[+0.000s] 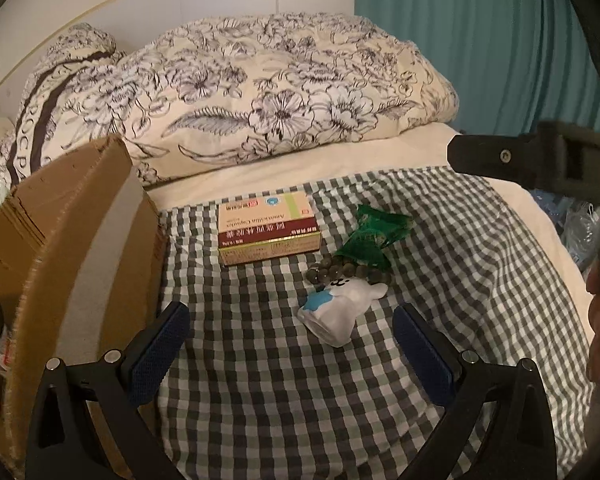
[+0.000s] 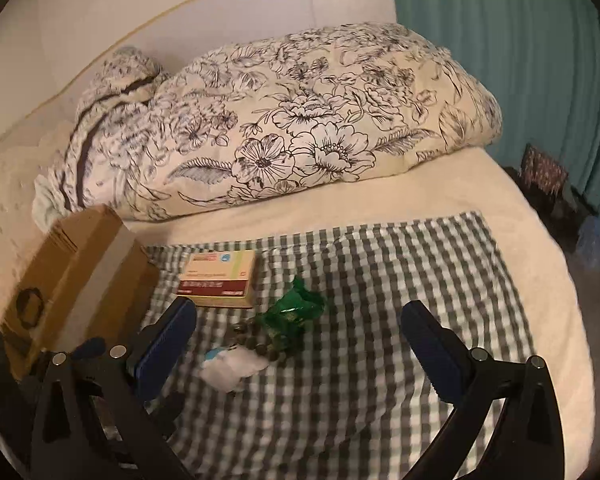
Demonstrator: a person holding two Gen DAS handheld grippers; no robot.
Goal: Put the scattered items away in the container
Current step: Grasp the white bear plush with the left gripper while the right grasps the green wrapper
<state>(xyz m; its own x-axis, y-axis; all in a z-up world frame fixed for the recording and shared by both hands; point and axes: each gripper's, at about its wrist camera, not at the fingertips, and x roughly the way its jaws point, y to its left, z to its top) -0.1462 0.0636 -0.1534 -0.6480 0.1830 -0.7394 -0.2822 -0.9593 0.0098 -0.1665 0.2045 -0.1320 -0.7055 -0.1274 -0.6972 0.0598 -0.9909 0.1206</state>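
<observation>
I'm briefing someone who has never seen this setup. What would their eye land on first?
Probably the small cluster on the checked cloth: a medicine box, a green wrapper, a dark bead bracelet and a white toy figure nearest the open left gripper. Next, the cardboard box at the left edge, and the big floral duvet heaped behind everything. The right gripper is open too.

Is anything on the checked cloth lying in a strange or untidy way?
Yes. The white toy figure lies tipped on its side. The dark bead bracelet is bunched between it and the crumpled green wrapper. The medicine box lies flat. All remain outside the cardboard box.
</observation>
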